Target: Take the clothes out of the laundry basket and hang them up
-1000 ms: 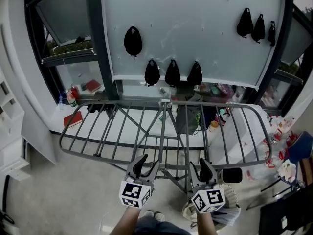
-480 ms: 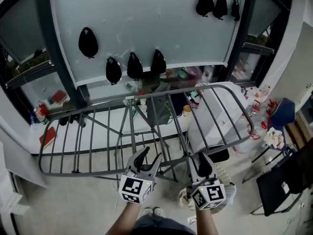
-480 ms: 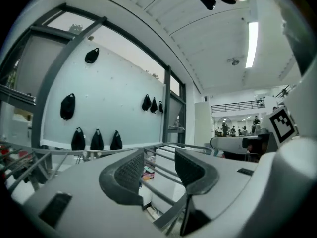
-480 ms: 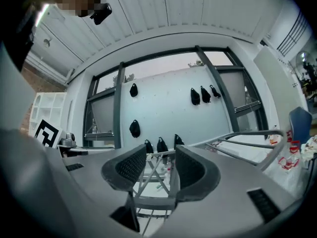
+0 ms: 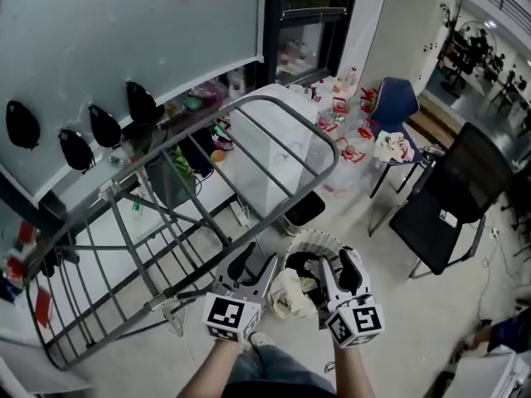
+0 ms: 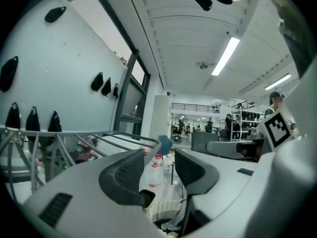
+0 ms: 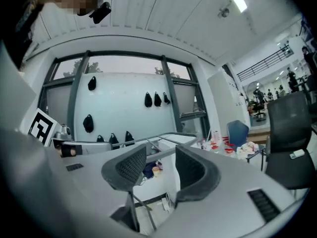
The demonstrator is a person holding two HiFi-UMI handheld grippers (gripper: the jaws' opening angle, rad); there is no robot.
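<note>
A round white laundry basket stands on the floor and holds a cream cloth and dark clothes. My left gripper hovers open at the basket's left rim, with nothing between its jaws. My right gripper is open and empty over the basket's near side. The grey drying rack stretches to the left and holds no clothes. In the left gripper view the open left gripper points level past the rack, with the basket rim below. The right gripper also points level toward the rack.
A black office chair stands at the right. A blue chair with a cloth on it and several bottles stand beyond the basket. A white box sits under the rack's end. Black pouches hang on the wall panel.
The view and both grippers have swung to the right, away from the middle of the rack. The basket now lies right in front of the grippers. Both jaws stay open as before.
</note>
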